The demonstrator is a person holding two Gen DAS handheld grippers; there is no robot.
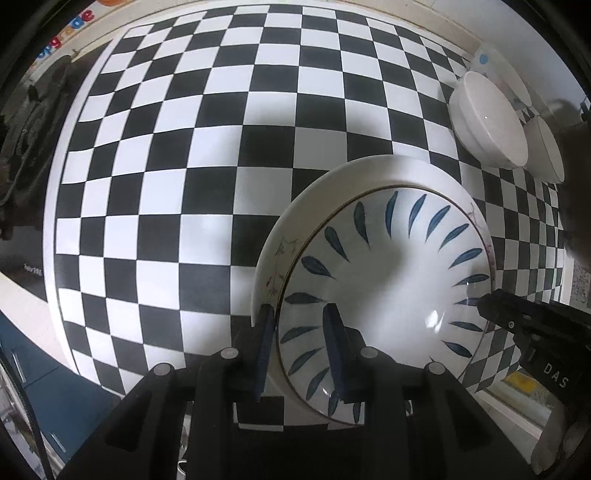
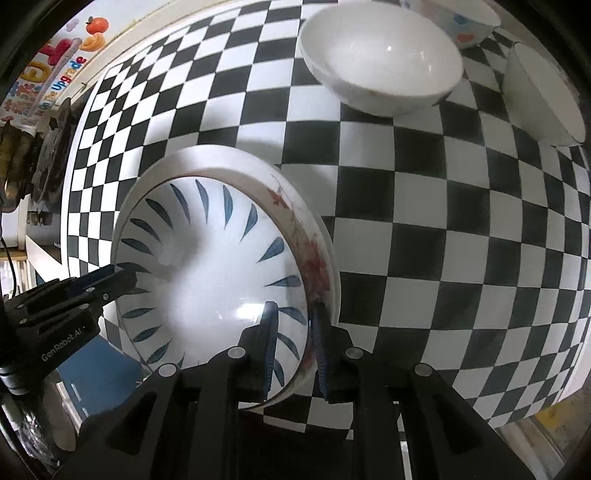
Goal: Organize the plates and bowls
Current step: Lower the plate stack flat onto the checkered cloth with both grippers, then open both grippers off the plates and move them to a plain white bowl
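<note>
A white bowl with blue leaf marks (image 1: 388, 266) (image 2: 207, 266) is nested in a larger white bowl with red flowers on its rim (image 1: 332, 177) (image 2: 314, 266). The pair is over the checkered table's near edge. My left gripper (image 1: 299, 321) straddles the stack's left rim and is shut on it, one pad outside and one pad inside the leaf bowl. My right gripper (image 2: 295, 317) straddles the opposite rim. Its jaws stand slightly apart from that rim, with a strip of the bowl's inside showing beside the inner pad. Each gripper's black body shows at the edge of the other view.
A plain white bowl (image 1: 487, 118) (image 2: 380, 62) stands at the back right, with a second white bowl (image 1: 546, 151) (image 2: 543, 96) beside it. A bowl with coloured spots (image 1: 495, 62) (image 2: 461, 22) is behind them. The checkered tablecloth (image 1: 184, 147) covers the left half. Blue cabinets lie below the front edge.
</note>
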